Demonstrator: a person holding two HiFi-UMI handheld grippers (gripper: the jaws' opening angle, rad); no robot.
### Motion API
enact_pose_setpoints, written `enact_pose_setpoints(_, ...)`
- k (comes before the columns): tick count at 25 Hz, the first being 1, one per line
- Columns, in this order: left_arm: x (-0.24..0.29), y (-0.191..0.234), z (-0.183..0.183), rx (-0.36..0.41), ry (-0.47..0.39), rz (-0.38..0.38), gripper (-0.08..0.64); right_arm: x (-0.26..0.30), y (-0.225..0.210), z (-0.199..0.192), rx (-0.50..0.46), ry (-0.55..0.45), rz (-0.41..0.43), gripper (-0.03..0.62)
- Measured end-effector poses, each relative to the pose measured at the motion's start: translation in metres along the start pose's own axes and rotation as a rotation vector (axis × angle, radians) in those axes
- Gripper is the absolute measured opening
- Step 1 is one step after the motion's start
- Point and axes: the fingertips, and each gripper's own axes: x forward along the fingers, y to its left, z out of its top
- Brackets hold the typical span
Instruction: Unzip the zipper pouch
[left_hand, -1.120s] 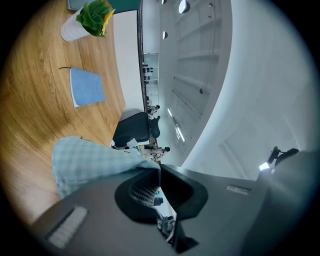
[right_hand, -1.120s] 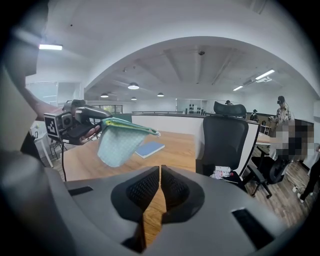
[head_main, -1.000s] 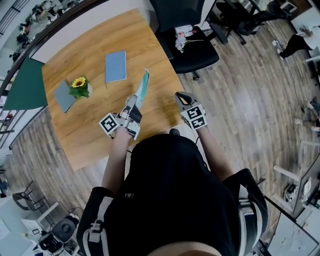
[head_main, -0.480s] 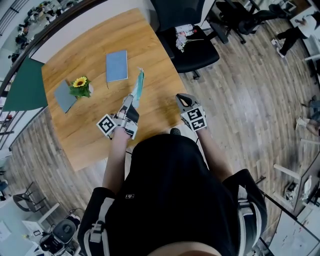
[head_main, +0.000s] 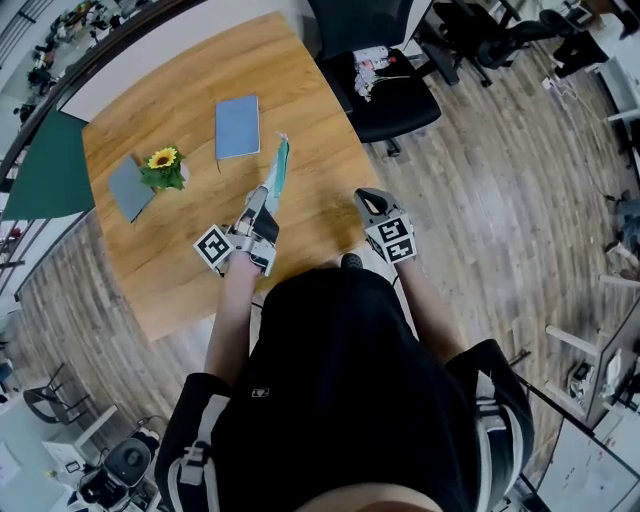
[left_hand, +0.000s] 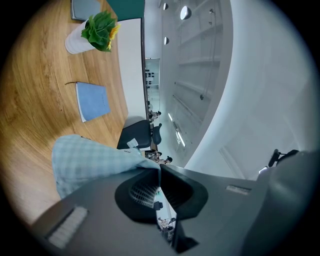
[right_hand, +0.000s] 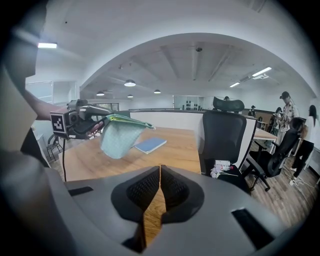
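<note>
My left gripper (left_hand: 158, 176) is clamped on one end of the pouch (head_main: 279, 170) and holds it clear above the table (head_main: 300, 90), with the free end pointing far. Gripping the end and lifting it off the wood lets the fabric droop and presents the zipper edge on top, as the right gripper view shows. My right gripper (right_hand: 160, 184) is clenched on nothing. It sits near and to the right, apart from the pouch. The pull is too small to locate, so I cannot tell how far the zipper is open. I judge that the right gripper must release, reach left and pinch the pull while the left anchors the fabric.
</note>
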Motion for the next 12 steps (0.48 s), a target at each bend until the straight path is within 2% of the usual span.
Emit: enact_pose_setpoints(12, -0.016, 0.005, 0.006, -0.005, 0.017, -0.006, 0.005, 0.001, 0.016, -0.008, -0.002, 0.011, -0.019, 0.005)
